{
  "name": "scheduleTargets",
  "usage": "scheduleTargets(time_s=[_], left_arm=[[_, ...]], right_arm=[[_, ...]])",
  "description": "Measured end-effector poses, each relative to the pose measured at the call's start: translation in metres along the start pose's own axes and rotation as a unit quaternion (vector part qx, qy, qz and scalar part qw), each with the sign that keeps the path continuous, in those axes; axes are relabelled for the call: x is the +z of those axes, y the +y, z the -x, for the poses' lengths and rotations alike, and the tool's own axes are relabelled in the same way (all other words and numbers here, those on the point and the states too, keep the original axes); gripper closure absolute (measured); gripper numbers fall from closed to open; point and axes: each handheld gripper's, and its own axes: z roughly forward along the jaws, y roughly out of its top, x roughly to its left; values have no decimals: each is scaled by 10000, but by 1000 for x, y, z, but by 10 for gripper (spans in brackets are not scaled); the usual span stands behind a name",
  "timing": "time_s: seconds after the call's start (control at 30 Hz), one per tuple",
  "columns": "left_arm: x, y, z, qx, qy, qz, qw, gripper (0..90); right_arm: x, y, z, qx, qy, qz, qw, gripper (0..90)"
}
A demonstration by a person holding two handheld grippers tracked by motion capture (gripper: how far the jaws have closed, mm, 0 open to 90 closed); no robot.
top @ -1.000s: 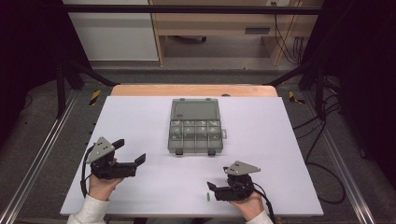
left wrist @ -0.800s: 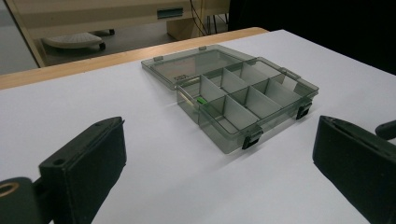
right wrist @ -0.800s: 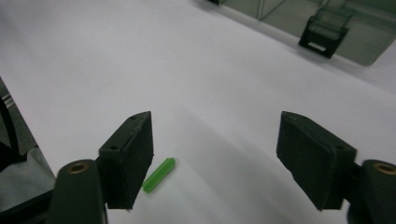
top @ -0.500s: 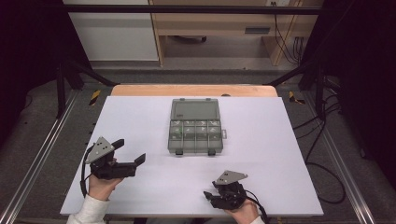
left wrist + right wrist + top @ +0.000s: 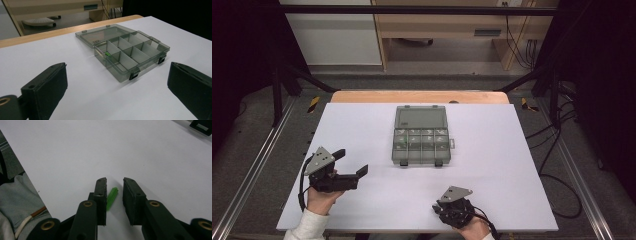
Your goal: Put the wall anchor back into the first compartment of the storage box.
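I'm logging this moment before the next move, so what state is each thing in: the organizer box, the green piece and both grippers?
Organizer box: lid open, laid flat behind it; a small green piece in one compartment.
Green ribbed plug: lying on the white table, between the right jaws, touching one, not yet clamped.
Right gripper: jaws have just been closing around the plug, a gap left.
Left gripper: jaws wide open, empty.

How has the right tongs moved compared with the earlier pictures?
Yes. The right tongs went toward the near table edge, away from the organizer box, its jaws closing around the green plug.
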Motion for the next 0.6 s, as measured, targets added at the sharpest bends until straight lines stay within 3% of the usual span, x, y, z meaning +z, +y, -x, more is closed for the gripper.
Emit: scheduleTargets(time_s=[0.13,0.3,0.6], left_arm=[[0,0,0,-6,-2,3,10000,24],[0,0,0,6,-1,-13,10000,24],[0,0,0,-2,-1,-6,10000,24]], right_arm=[[-2,-1,6,99,120,-42,9999,835],[-2,0,12,339,334,-67,9988,841],[-4,3,17,421,433,-21,9982,848]])
